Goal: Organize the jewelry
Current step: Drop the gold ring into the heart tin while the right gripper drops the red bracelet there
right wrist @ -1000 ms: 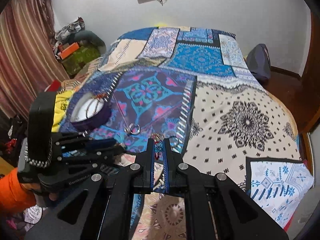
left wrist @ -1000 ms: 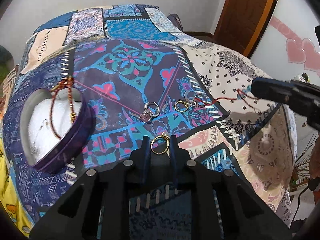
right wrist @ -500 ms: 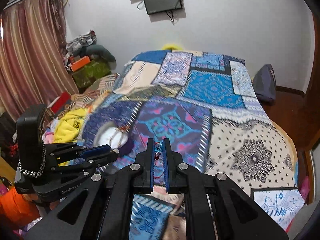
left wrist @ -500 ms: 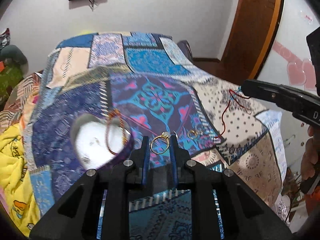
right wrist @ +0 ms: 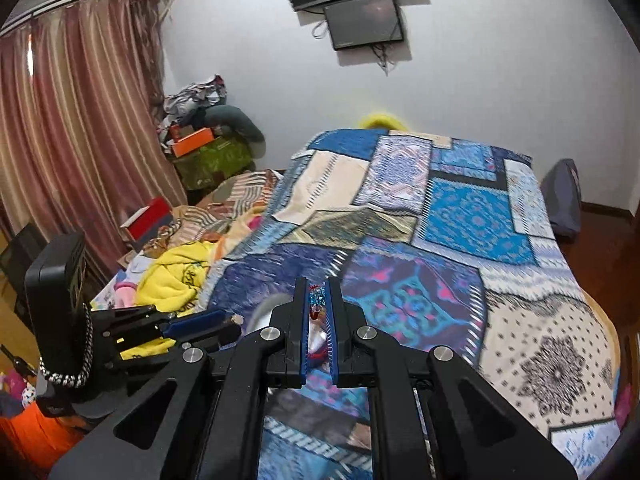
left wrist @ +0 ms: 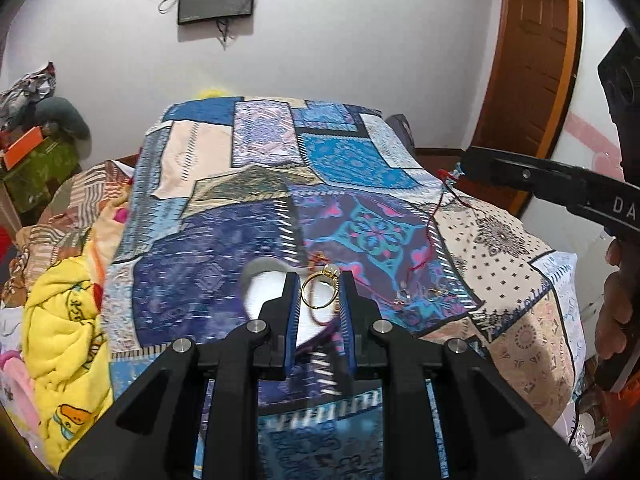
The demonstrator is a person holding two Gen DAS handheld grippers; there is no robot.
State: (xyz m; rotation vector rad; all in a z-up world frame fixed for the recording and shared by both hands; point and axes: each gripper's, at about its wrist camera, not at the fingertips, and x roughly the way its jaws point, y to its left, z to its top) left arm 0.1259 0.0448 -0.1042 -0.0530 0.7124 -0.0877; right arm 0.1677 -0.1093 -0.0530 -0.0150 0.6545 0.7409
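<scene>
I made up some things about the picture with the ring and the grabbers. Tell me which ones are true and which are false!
1. The left gripper pinches a gold ring. True.
2. The right gripper holds nothing. False: it grips a red string bracelet by its beaded end.
3. The bedspread is plain white. False: it is a colourful patchwork.
4. A dark screen hangs on the wall. True.

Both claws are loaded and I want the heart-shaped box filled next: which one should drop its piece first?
Left. The left claw holds the gold ring directly in line with the heart-shaped box; the right claw is off to the side.
</scene>
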